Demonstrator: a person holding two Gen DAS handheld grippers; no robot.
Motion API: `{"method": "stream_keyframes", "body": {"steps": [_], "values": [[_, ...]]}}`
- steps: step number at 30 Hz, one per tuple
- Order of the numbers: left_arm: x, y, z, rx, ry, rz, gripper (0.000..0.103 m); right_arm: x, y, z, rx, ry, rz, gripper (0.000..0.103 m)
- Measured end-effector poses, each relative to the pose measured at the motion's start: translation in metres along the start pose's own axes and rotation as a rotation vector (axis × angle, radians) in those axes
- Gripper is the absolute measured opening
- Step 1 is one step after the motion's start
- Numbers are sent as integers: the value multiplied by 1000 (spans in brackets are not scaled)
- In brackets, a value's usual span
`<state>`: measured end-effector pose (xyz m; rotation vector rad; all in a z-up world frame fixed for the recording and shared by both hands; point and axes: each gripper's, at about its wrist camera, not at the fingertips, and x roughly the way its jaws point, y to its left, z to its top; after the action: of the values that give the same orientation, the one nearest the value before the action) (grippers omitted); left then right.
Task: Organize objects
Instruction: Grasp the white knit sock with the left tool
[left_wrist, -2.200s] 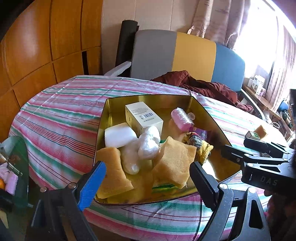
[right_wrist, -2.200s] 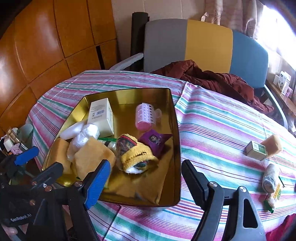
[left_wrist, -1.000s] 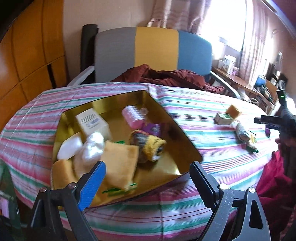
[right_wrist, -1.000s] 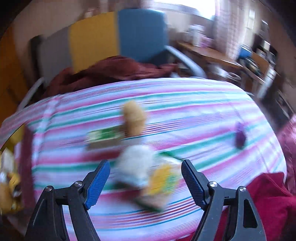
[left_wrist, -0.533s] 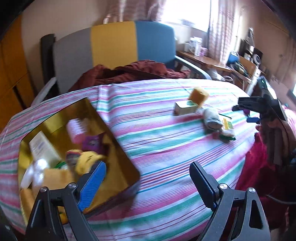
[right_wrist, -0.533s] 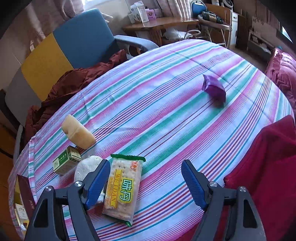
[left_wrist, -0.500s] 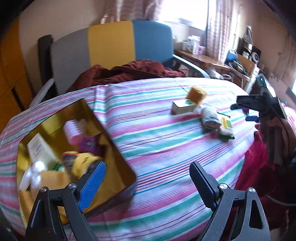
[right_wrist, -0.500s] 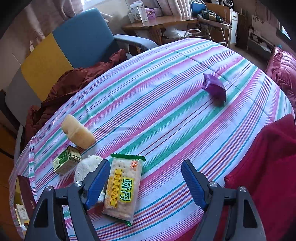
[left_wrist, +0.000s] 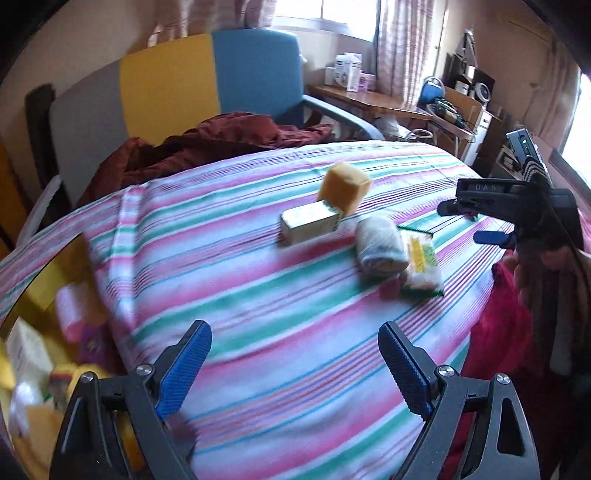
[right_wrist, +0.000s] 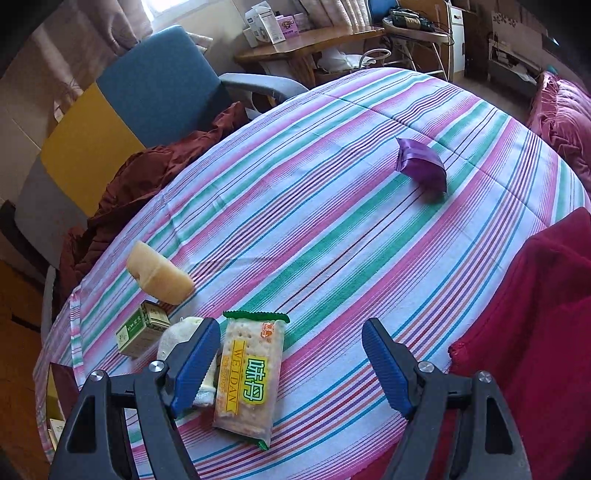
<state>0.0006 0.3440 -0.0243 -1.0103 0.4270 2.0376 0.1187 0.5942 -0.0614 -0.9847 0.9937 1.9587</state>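
Note:
On the striped tablecloth lie a cracker packet (right_wrist: 249, 373) (left_wrist: 421, 264), a white rolled cloth (left_wrist: 382, 244) (right_wrist: 173, 341), a small green box (left_wrist: 308, 223) (right_wrist: 142, 328), a yellow sponge (left_wrist: 345, 188) (right_wrist: 159, 273) and a purple packet (right_wrist: 421, 164). My left gripper (left_wrist: 293, 363) is open and empty above bare cloth, short of the group. My right gripper (right_wrist: 290, 363) is open and empty, its left finger over the rolled cloth beside the cracker packet. It also shows in the left wrist view (left_wrist: 491, 218).
The gold tray (left_wrist: 35, 291) with several items sits at the left edge of the left wrist view, blurred. A grey, yellow and blue chair (left_wrist: 177, 85) with a maroon garment (left_wrist: 207, 142) stands behind the table. A red cloth (right_wrist: 524, 325) lies at the right.
The left gripper has swung right, away from the gold tray toward the loose items on the cloth. The right gripper has turned from the tray to the cracker packet and now holds still.

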Motion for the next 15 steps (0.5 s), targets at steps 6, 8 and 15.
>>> {"method": "stream_keyframes", "body": {"steps": [6, 8, 15], "values": [[35, -28, 33, 33, 15, -47, 92, 1, 1, 0, 5, 7, 22, 80], [47, -35, 41, 32, 19, -68, 92, 1, 0, 1, 9, 11, 29, 80], [86, -58, 65, 36, 37, -103, 92, 5, -2, 0, 14, 33, 40, 80]]}}
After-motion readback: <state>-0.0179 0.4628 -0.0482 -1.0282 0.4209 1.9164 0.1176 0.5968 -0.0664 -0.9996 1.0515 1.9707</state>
